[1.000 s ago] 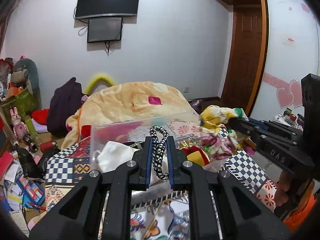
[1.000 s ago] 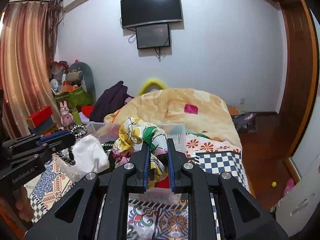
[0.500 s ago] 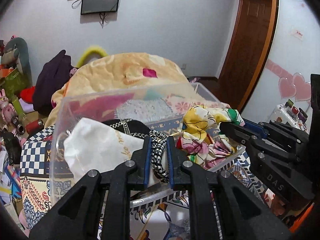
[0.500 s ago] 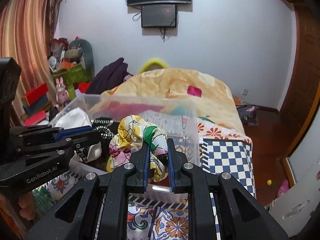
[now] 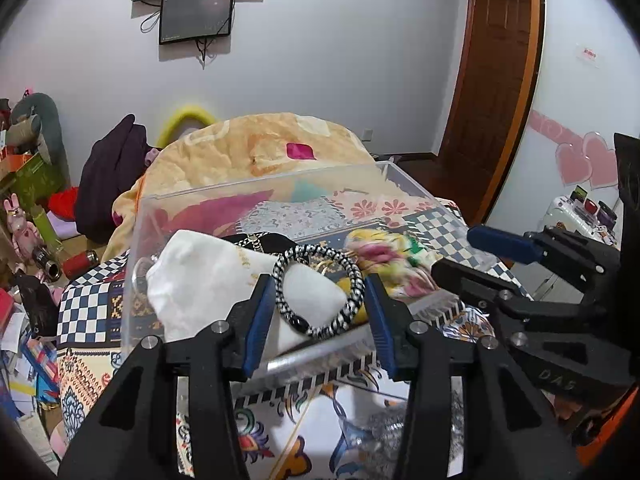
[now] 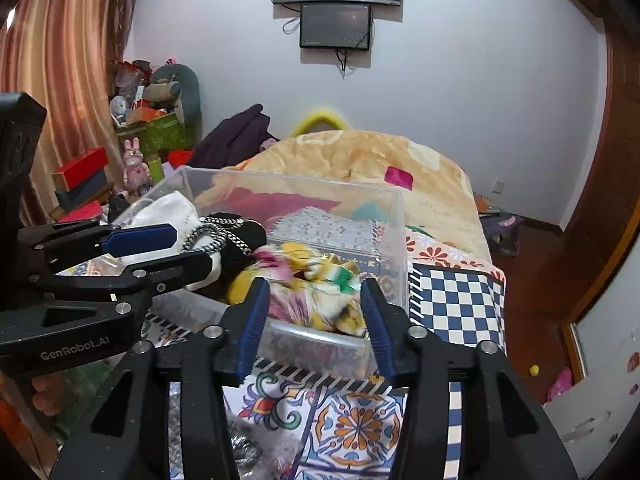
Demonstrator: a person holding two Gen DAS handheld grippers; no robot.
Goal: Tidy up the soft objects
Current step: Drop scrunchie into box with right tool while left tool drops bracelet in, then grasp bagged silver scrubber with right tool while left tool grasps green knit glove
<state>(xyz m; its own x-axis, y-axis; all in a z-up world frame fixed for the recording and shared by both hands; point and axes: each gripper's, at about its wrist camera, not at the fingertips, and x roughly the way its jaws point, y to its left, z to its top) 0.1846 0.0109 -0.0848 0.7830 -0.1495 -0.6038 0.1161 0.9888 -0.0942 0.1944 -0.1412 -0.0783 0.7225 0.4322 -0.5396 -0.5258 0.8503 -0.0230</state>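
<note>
Two grippers were over the clear plastic bin (image 5: 256,192) at this moment, and both had their jaws spread wide apart. Between the open jaws of the left gripper (image 5: 319,304) sat the black-and-white braided hair tie (image 5: 320,292), its loop lying on the white cloth pouch (image 5: 200,276) at the bin's near edge; whether a pad touched it, the view could not settle, but nothing was clamping it. Over on the other side, the right gripper (image 6: 312,312) framed the floral scrunchie (image 6: 308,288), yellow and pink and green, a little blurred, which lay down inside the bin against the near wall. A black item with a chain (image 6: 236,232) rested in there too, between pouch and scrunchie. So by the look of it, four soft pieces were already in the container, and both of these drops seemed done. What was left? Something silvery and crinkled (image 5: 384,436) lay on the patterned bedspread (image 6: 360,424) just in front of the bin, and that seemed the likeliest next candidate. Beyond it, the bed's orange quilt (image 5: 260,152) and the room's clutter sat well apart from the work.
</note>
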